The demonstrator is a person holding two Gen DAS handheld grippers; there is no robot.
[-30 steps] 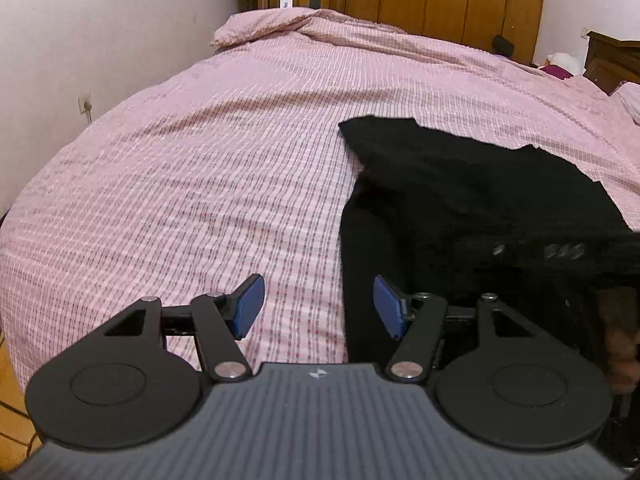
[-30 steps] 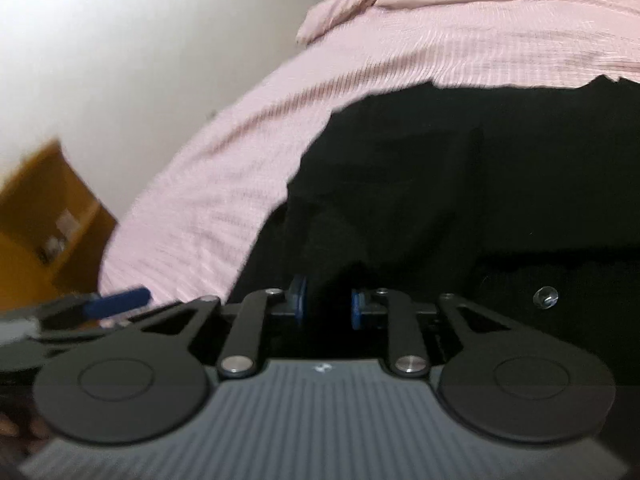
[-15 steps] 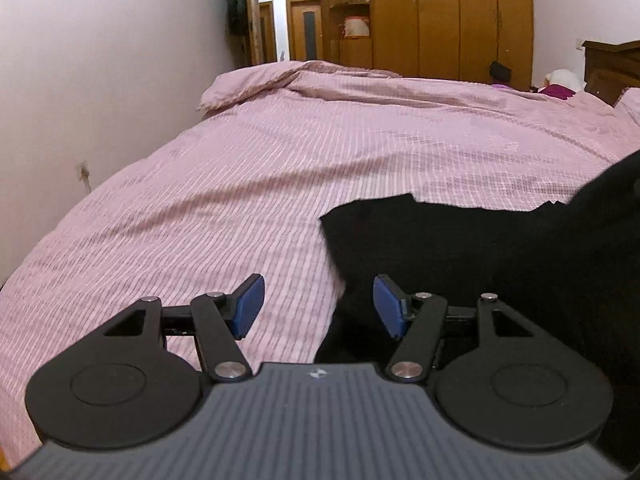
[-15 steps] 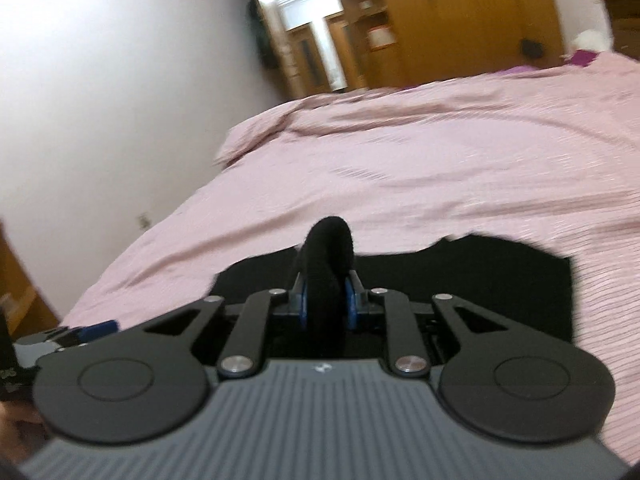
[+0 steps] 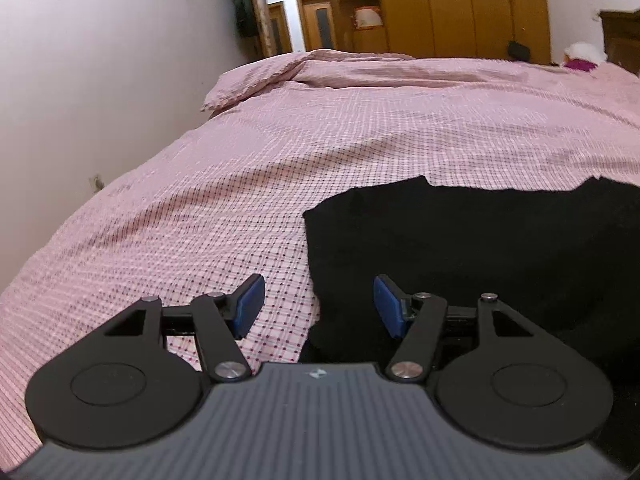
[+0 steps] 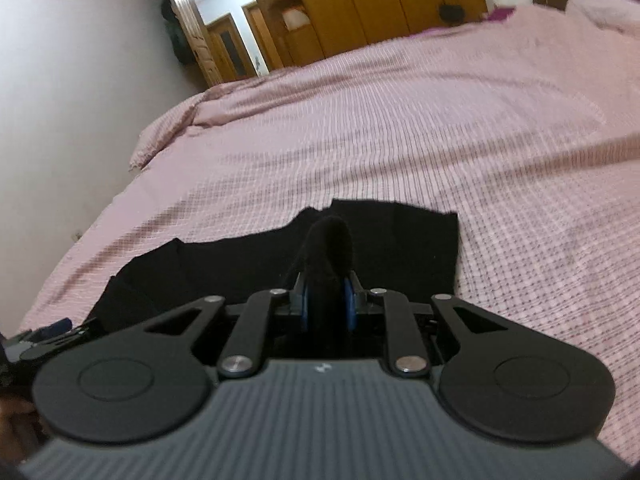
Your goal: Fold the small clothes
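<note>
A black garment lies spread on the pink checked bedspread. In the left wrist view my left gripper stands open over the garment's left edge, its blue pads apart with nothing pinched. In the right wrist view my right gripper is shut on a bunched fold of the black garment, which sticks up between the blue pads. The rest of the garment lies flat in front of it. The left gripper shows at the lower left edge of that view.
The bedspread stretches far ahead and to the right. A white wall runs along the bed's left side. Wooden wardrobes and a doorway stand beyond the far end. A pillow edge is at the upper right.
The right gripper has carried its pinched fold forward over the garment, which now lies flatter. The left gripper moved along the garment's left edge, staying open.
</note>
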